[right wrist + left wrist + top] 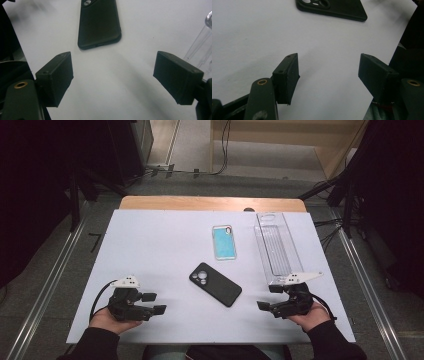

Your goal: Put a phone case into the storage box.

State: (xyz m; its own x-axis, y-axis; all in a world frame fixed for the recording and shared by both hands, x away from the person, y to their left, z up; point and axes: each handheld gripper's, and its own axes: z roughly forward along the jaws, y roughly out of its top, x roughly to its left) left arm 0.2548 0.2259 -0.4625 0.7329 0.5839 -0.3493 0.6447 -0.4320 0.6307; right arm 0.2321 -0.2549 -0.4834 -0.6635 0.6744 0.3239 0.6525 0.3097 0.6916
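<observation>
A black phone case (215, 284) lies camera side up in the middle of the white table top (150, 250). Behind it lies a phone with a light blue back (224, 242). My left gripper (154, 303) rests at the front left, held in a hand, jaws open and empty, pointing right toward the black case (332, 8). At the front right my right gripper (266, 306) points left at the same case (99, 23), also open with nothing between its pads.
A clear plastic package tray (274, 245) lies lengthwise along the right side, its edge (200, 42) close to my right gripper. The table's front edge is just behind both hands. Metal rails run along the floor on either side.
</observation>
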